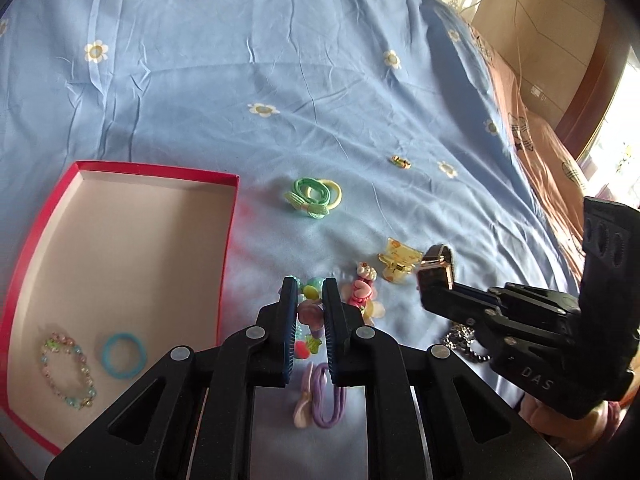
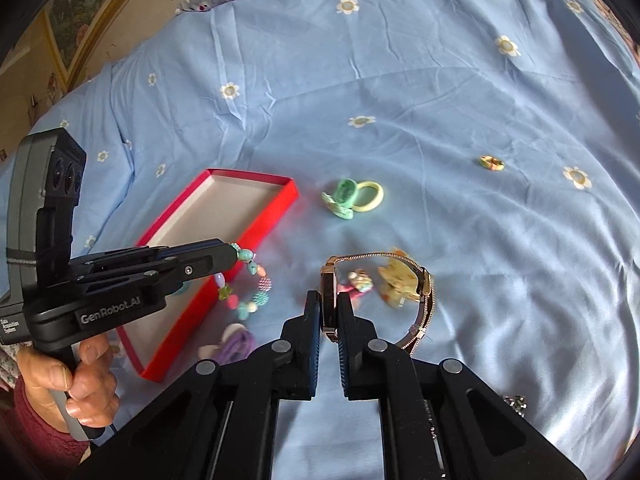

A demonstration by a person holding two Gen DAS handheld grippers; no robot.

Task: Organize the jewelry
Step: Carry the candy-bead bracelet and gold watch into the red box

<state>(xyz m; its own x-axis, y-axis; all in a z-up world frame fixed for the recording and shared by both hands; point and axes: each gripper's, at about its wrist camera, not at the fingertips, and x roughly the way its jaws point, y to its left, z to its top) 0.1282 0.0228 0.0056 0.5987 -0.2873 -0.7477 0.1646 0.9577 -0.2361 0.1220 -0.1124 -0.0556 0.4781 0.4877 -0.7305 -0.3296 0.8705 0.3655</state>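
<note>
Black jaws of the left gripper (image 1: 309, 286) pinch a chunky beaded bracelet (image 2: 250, 282), which dangles just beside the red box (image 1: 230, 216), lifted off the blue sheet (image 1: 240, 60). Right gripper (image 2: 329, 298) is clamped on a gold watch (image 2: 420, 280), its band looping out to the right. Inside the box lie a pastel bead bracelet (image 1: 68, 368) and a blue ring (image 1: 123, 355). Beyond the box rests what seems a green and yellow hair tie (image 1: 314, 197), somewhat blurred.
</note>
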